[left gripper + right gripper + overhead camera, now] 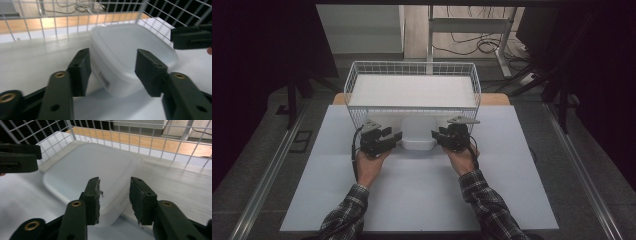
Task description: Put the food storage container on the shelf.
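Translucent plastic container [418,134] is sitting on the white table [422,200] near the middle of its far edge, its far part tucked under the front of a white wire basket [412,90] and its near end sticking out toward the person. In the left gripper view the container [130,57] is showing a flat, cloudy lid and a small printed label on its near side wall, with the basket's mesh [50,17] running across behind it.

Both hands are coming in from the near edge — plaid sleeves [347,212] at the wrists — and each is holding a black gripper at one side of the container's exposed end. The left gripper [384,140] is sitting at the container's left side; seen from its own camera [111,70], its jaws are standing well apart, straddling the container's near corner, with a gap showing on either side, so they are not gripping it. The right gripper [447,136] is sitting at the container's right side; from its own camera [113,200] its jaws are standing partly apart, narrower than the left pair, with the container's corner [100,177] lying just between and beyond them — whether the worn pads [136,202] are touching the plastic I cannot tell, but they are not clamped on it. Each gripper view is also catching the other gripper's black tip at the container's far side.

A strip of wooden surface [494,99] is showing beyond the table's far edge, beside the basket.
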The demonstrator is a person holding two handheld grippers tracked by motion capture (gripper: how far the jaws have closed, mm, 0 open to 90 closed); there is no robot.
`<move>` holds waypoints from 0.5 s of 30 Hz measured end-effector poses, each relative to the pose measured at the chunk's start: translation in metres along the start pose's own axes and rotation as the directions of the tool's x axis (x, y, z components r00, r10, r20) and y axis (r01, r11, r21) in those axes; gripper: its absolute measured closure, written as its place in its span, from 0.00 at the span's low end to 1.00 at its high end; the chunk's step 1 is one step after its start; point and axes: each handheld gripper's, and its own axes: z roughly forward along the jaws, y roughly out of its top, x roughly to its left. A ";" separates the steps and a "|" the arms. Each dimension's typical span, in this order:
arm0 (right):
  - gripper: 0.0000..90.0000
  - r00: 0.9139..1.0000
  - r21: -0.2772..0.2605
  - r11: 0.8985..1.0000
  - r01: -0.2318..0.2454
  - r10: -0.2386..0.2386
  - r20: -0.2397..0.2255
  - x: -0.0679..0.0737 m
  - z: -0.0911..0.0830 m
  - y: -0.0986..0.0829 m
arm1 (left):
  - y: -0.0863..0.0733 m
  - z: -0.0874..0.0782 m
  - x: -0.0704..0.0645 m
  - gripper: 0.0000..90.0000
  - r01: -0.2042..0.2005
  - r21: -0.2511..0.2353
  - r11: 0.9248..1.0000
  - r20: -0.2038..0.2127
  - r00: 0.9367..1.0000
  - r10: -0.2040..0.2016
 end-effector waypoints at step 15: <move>0.95 0.993 0.045 0.997 0.059 -0.054 -0.102 0.014 -0.021 -0.015 | -0.045 -0.037 -0.015 0.18 -0.024 0.106 0.994 0.094 0.995 0.014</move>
